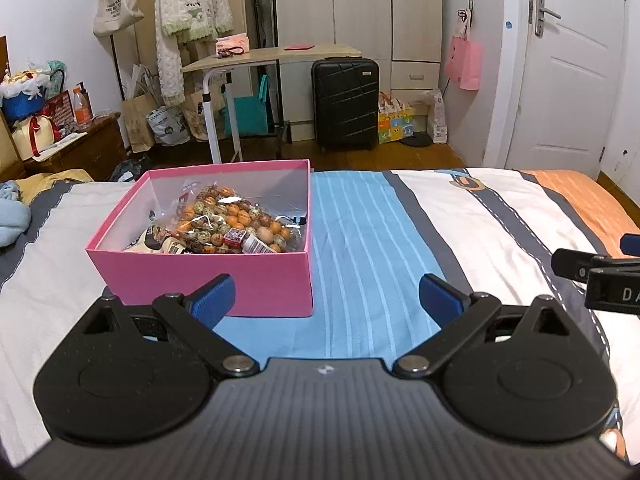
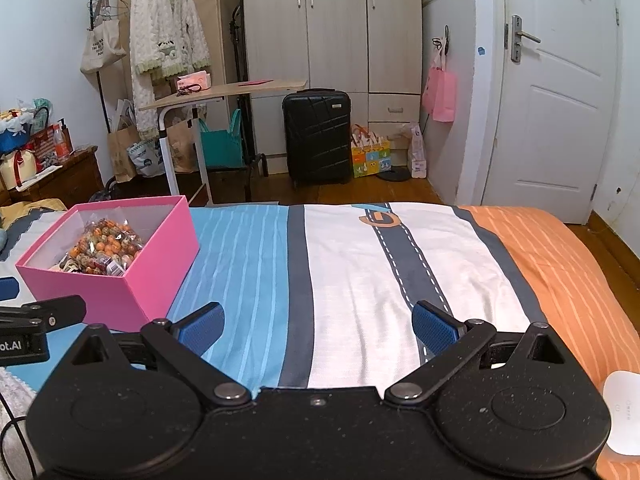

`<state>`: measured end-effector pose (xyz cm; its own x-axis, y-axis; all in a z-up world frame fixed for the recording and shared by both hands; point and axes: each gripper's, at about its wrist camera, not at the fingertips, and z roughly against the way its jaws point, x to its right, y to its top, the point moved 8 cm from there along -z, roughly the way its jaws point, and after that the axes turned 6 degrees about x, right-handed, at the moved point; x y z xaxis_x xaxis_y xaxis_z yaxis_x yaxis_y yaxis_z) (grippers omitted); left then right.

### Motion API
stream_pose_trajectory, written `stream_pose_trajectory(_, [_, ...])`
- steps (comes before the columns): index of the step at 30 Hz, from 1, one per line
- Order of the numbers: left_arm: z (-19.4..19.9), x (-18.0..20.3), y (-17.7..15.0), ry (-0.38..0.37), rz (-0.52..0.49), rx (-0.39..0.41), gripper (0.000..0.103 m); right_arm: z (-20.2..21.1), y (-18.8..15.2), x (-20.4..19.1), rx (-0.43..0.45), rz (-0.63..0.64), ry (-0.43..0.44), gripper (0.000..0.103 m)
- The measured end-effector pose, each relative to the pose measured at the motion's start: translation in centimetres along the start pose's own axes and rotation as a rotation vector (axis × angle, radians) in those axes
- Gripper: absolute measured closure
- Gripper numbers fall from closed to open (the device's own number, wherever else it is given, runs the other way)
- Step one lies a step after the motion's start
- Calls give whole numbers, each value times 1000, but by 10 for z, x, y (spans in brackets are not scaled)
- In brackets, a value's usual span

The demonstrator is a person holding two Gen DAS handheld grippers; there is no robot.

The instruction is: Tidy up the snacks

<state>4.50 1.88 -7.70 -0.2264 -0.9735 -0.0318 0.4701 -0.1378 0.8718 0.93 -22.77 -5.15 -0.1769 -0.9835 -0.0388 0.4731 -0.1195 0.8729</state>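
A pink box (image 1: 208, 276) sits on the bed, just ahead and left of my left gripper (image 1: 326, 300). Inside lies a clear bag of orange and speckled round snacks (image 1: 236, 216) on top of other packets (image 1: 160, 242). The left gripper is open and empty, its left pad close to the box's front wall. In the right wrist view the pink box (image 2: 148, 276) is at the left with the snack bag (image 2: 106, 246) inside. My right gripper (image 2: 318, 326) is open and empty over the striped bedcover, to the right of the box.
The bed has a striped cover (image 1: 400, 240) in blue, white, grey and orange. A white object (image 2: 622, 412) lies at the lower right edge. Beyond the bed stand a black suitcase (image 1: 344, 104), a rolling desk (image 1: 240, 60) and a wardrobe.
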Motion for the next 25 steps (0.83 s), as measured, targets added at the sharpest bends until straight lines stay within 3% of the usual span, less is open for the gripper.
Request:
stream_pose_trajectory(5, [3,6,1,26,-27,22,3,-3,0,1,-6,0,-3,2])
stream_pose_trajectory(25, [3,1,-1,12,13,14,2,-5,-3,2,-18,4,-13,2])
